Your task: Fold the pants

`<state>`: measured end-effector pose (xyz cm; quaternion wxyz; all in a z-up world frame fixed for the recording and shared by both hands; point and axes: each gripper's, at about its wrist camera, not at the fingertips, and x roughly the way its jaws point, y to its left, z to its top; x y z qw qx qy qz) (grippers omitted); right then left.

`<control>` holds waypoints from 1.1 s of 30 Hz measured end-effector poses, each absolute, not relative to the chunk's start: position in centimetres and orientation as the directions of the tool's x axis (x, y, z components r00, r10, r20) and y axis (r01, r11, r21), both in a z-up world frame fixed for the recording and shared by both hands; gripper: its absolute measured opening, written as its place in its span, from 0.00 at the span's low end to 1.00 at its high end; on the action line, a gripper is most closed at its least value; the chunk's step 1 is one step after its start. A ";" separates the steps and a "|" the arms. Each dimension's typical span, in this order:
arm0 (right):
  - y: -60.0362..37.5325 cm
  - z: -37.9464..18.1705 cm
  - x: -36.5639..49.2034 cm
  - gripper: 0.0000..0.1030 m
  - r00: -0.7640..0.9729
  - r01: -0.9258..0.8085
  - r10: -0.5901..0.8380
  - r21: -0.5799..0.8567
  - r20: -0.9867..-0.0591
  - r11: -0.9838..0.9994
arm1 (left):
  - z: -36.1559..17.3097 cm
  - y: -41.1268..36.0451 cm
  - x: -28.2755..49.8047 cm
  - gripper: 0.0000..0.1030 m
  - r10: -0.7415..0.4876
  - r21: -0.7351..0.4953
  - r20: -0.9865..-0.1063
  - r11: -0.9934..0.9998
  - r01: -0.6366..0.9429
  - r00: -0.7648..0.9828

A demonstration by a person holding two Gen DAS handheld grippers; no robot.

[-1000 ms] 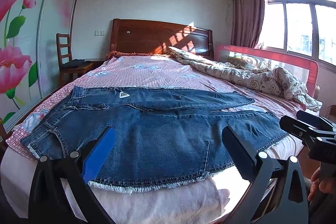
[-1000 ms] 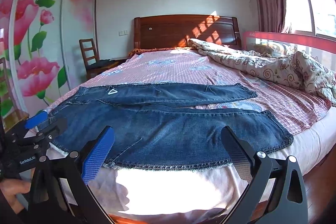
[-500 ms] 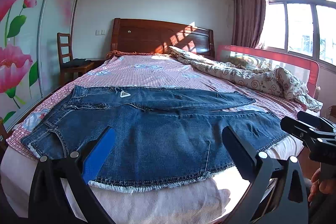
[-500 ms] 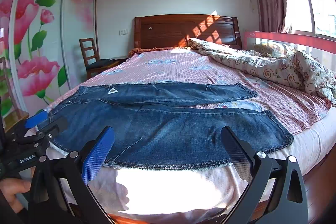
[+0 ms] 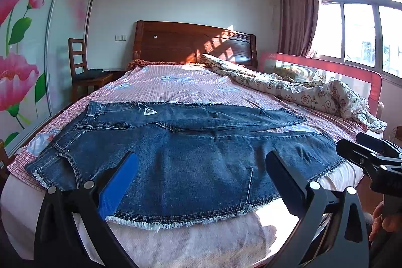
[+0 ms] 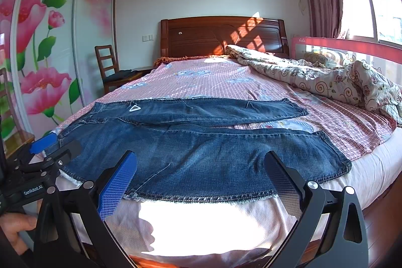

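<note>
Dark blue denim pants (image 5: pixel 186 155) (image 6: pixel 201 150) lie flat across the foot of the bed, waist at the left, both legs stretching right, frayed hem edges toward me. My left gripper (image 5: pixel 201 165) hovers open just short of the near leg's edge, nothing between its fingers. My right gripper (image 6: pixel 199 165) is also open and empty, held before the near leg's long edge. Each gripper shows in the other's view: the right one (image 5: pixel 369 157) at the right edge, the left one (image 6: pixel 47 152) by the waist at the left.
The bed (image 6: pixel 213 82) has a pink checked sheet, a crumpled patterned quilt (image 6: pixel 326 77) along the right and a red guard rail (image 6: pixel 351 47). A wooden chair (image 6: pixel 108 67) and flowered wardrobe doors (image 6: pixel 37 54) stand at the left. A hand (image 6: pixel 15 230) holds the left gripper's handle.
</note>
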<state>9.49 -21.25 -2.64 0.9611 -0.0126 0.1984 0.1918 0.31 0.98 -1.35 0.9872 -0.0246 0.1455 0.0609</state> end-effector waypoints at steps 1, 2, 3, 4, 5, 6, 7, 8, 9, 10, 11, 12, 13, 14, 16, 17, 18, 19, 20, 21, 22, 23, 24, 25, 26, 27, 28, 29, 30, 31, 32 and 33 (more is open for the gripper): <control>-21.2 -2.7 9.6 0.97 0.847 -0.373 0.362 0.050 -0.388 0.926 | -1.4 1.0 0.3 0.98 0.113 -0.032 -0.291 0.991 -0.127 0.950; -21.2 -2.7 9.5 0.97 0.847 -0.373 0.362 0.050 -0.389 0.926 | -1.3 1.0 0.3 0.98 0.113 -0.032 -0.291 0.991 -0.128 0.950; -21.3 -2.7 9.5 0.97 0.847 -0.374 0.362 0.049 -0.389 0.926 | -1.4 1.0 0.3 0.98 0.113 -0.032 -0.291 0.991 -0.127 0.950; -21.3 -2.7 9.6 0.97 0.847 -0.374 0.362 0.048 -0.388 0.926 | -1.4 1.0 0.3 0.98 0.113 -0.031 -0.291 0.991 -0.127 0.950; -21.3 -2.7 9.6 0.97 0.847 -0.374 0.363 0.048 -0.388 0.926 | -1.4 1.0 0.3 0.98 0.113 -0.032 -0.292 0.991 -0.127 0.950; -21.3 -2.6 9.6 0.97 0.848 -0.373 0.362 0.048 -0.388 0.926 | -1.4 1.0 0.3 0.98 0.112 -0.033 -0.292 0.991 -0.127 0.950; -21.3 -2.6 9.6 0.97 0.847 -0.374 0.362 0.049 -0.388 0.926 | -1.4 1.0 0.3 0.98 0.113 -0.033 -0.293 0.991 -0.128 0.949; -21.3 -2.6 9.6 0.97 0.847 -0.374 0.362 0.049 -0.389 0.926 | -1.4 1.0 0.3 0.98 0.113 -0.032 -0.293 0.991 -0.128 0.949; -21.2 -2.7 9.6 0.97 0.847 -0.373 0.361 0.048 -0.390 0.927 | -1.4 1.0 0.3 0.98 0.113 -0.033 -0.293 0.991 -0.128 0.949; -21.2 -2.7 9.6 0.97 0.847 -0.374 0.362 0.048 -0.389 0.926 | -1.4 1.0 0.3 0.98 0.112 -0.033 -0.293 0.991 -0.128 0.949; -21.2 -2.7 9.6 0.97 0.846 -0.374 0.363 0.048 -0.390 0.926 | -1.4 1.0 0.3 0.98 0.113 -0.033 -0.293 0.991 -0.128 0.949; -21.2 -2.7 9.6 0.97 0.846 -0.374 0.361 0.046 -0.392 0.926 | -1.4 1.0 0.3 0.98 0.113 -0.033 -0.294 0.991 -0.128 0.949; -21.1 -2.8 9.6 0.97 0.846 -0.374 0.360 0.044 -0.394 0.926 | -1.4 1.0 0.3 0.98 0.114 -0.033 -0.295 0.991 -0.129 0.949; -21.1 -2.9 9.5 0.97 0.845 -0.375 0.361 0.044 -0.394 0.926 | -1.4 1.0 0.3 0.98 0.113 -0.033 -0.296 0.991 -0.129 0.948; -21.1 -2.9 9.6 0.97 0.844 -0.375 0.361 0.043 -0.396 0.926 | -1.5 1.1 0.4 0.98 0.114 -0.035 -0.300 0.991 -0.130 0.947; -21.1 -2.9 9.6 0.97 0.844 -0.376 0.361 0.043 -0.396 0.926 | -1.5 1.1 0.4 0.98 0.115 -0.034 -0.300 0.991 -0.132 0.947; -21.1 -2.9 9.7 0.97 0.843 -0.376 0.361 0.043 -0.398 0.926 | -1.6 1.1 0.4 0.98 0.116 -0.035 -0.302 0.991 -0.132 0.946; -21.1 -2.9 9.8 0.97 0.842 -0.377 0.362 0.043 -0.400 0.925 | -1.6 1.1 0.5 0.98 0.117 -0.034 -0.304 0.990 -0.134 0.945; -21.0 -3.0 9.8 0.97 0.841 -0.377 0.362 0.044 -0.401 0.925 | -1.7 1.1 0.5 0.98 0.118 -0.034 -0.307 0.990 -0.135 0.944; -21.0 -3.0 9.8 0.97 0.840 -0.378 0.363 0.045 -0.403 0.925 | -1.7 1.1 0.6 0.98 0.119 -0.033 -0.309 0.990 -0.136 0.943; -21.1 -3.0 9.9 0.97 0.839 -0.379 0.364 0.047 -0.405 0.924 | -1.8 1.2 0.6 0.98 0.122 -0.031 -0.312 0.990 -0.138 0.942; -21.1 -3.0 9.9 0.97 0.838 -0.379 0.364 0.047 -0.407 0.924 | -1.8 1.2 0.6 0.98 0.126 -0.028 -0.317 0.990 -0.142 0.940; -21.1 -3.0 10.0 0.97 0.837 -0.379 0.364 0.049 -0.408 0.924 | -1.9 1.1 0.7 0.98 0.129 -0.024 -0.323 0.989 -0.145 0.938; -21.1 -3.0 10.0 0.97 0.836 -0.379 0.366 0.052 -0.408 0.924 | -1.9 1.2 0.8 0.98 0.129 -0.024 -0.327 0.989 -0.145 0.936; -21.1 -3.0 10.0 0.97 0.835 -0.379 0.366 0.054 -0.410 0.924 | -2.0 1.2 0.8 0.98 0.132 -0.022 -0.330 0.989 -0.147 0.935; -21.1 -3.0 10.1 0.97 0.834 -0.379 0.367 0.056 -0.411 0.924 | -2.0 1.2 0.9 0.98 0.135 -0.020 -0.335 0.988 -0.150 0.933; -21.1 -3.1 10.1 0.97 0.833 -0.378 0.367 0.058 -0.413 0.924 | -2.0 1.3 0.9 0.98 0.136 -0.020 -0.339 0.988 -0.151 0.931; -21.1 -3.1 10.2 0.97 0.832 -0.378 0.368 0.061 -0.416 0.924 | -2.1 1.4 1.0 0.98 0.135 -0.021 -0.343 0.988 -0.152 0.929; -21.1 -3.1 10.3 0.97 0.828 -0.379 0.371 0.068 -0.420 0.923 | -2.1 1.5 1.0 0.98 0.133 -0.026 -0.352 0.988 -0.152 0.927; -21.2 -3.2 10.5 0.97 0.821 -0.384 0.380 0.080 -0.426 0.920 | -2.0 1.6 1.1 0.98 0.132 -0.027 -0.359 0.988 -0.152 0.924; -21.2 -3.4 10.7 0.97 0.812 -0.388 0.387 0.091 -0.437 0.917 | -1.9 1.7 1.2 0.98 0.128 -0.028 -0.368 0.988 -0.149 0.921; -21.2 -3.5 10.9 0.97 0.803 -0.391 0.394 0.102 -0.447 0.915 | -1.8 1.9 1.5 0.98 0.120 -0.030 -0.385 0.989 -0.143 0.915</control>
